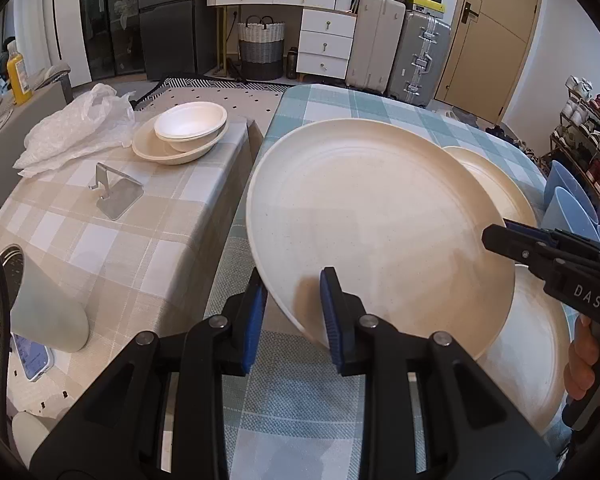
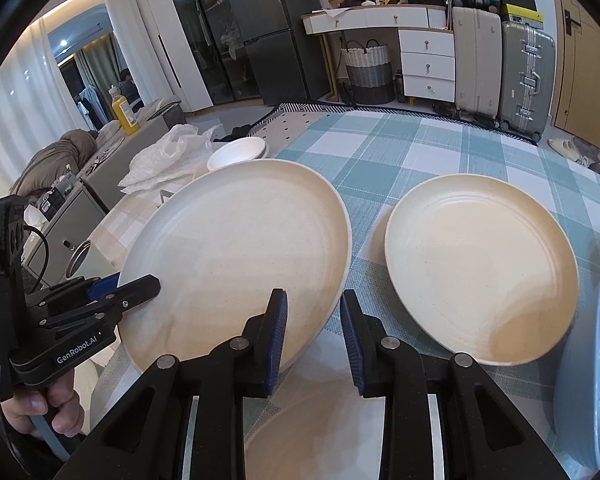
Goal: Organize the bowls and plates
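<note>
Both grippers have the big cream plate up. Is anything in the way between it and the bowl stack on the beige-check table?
Nothing tall. The large plate, held by the left gripper and right gripper, faces the bowl stack across open cloth; only a low metal stand lies nearer the camera, and a plastic bag sits left of the stack.

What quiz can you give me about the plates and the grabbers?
1. True or false: the big cream plate is lying flat.
2. What holds that plate? A) one gripper B) two grippers C) nothing
3. What colour are the bowls at the right edge of the left wrist view?
Key: 1 false, it is held up and tilted. 2 B, the left gripper and the right gripper each clamp its rim. 3 blue.
</note>
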The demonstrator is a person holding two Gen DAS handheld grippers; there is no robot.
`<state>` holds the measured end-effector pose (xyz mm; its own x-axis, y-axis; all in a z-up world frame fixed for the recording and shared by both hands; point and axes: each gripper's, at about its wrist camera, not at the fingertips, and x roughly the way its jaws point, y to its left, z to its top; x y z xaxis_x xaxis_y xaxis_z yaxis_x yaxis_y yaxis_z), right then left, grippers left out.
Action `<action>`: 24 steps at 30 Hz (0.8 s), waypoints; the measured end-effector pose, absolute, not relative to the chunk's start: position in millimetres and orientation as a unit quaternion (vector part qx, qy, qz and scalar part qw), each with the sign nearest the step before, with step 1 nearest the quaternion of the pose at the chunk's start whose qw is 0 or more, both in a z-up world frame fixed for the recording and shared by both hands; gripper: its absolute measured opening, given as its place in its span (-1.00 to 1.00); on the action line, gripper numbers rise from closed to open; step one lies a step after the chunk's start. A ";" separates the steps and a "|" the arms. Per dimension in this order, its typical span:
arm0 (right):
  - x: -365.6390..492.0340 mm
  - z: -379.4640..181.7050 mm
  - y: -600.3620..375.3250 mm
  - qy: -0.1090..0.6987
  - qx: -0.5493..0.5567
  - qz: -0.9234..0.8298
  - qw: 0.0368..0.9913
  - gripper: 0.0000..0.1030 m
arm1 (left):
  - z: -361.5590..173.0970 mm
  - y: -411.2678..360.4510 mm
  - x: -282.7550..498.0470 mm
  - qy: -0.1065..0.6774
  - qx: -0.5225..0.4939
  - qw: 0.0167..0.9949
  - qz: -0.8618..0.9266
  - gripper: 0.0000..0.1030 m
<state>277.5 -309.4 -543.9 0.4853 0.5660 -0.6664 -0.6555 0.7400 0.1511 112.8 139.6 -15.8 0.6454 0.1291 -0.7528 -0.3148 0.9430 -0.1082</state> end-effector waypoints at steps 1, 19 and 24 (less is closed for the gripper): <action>275.1 -542.2 -311.6 0.360 -0.062 0.355 0.860 -0.44 | -13.5 137.4 111.3 0.401 -0.114 0.900 0.123 -0.53; 236.9 -519.9 -367.3 0.336 -0.046 0.336 0.879 -0.44 | 21.4 76.0 86.7 0.384 -0.085 0.914 0.102 -0.53; 226.9 -518.1 -383.6 0.331 -0.040 0.327 0.884 -0.44 | 27.6 55.7 81.9 0.379 -0.076 0.918 0.092 -0.53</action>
<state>226.9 -383.6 -518.1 0.5662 0.5523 -0.6119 -0.6051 0.7825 0.1464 81.9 55.7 27.6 0.6954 0.1110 -0.7100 -0.2268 0.9714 -0.0703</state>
